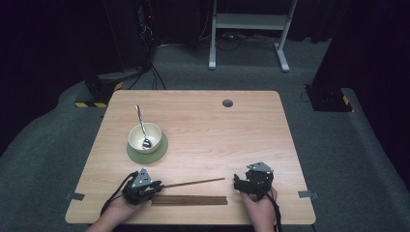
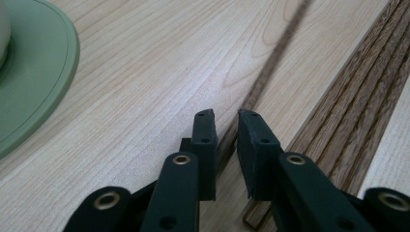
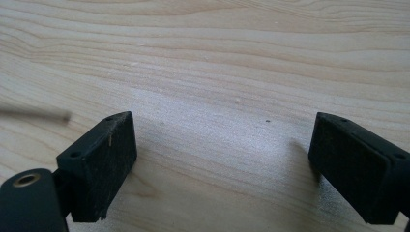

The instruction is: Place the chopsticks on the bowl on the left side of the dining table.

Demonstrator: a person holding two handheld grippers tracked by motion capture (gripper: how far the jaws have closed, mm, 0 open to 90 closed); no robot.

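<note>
Seemingly the left gripper [image 2: 226, 128], jaws nearly closed, pinches one end of a thin dark chopstick [image 1: 193, 183] lying beside the wooden strip [image 1: 189, 200]. Light, stiff and probably slippery, it wants a grip near the end. The right gripper [image 3: 222, 164] rests wide open, empty.

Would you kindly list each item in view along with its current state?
left gripper: fingers nearly closed around the thin stick
right gripper: open, holding nothing
thin stick: near end between the left fingers
bowl: upright on the green mat
spoon: resting in the bowl
grooved wooden strip: flat on the table
</note>
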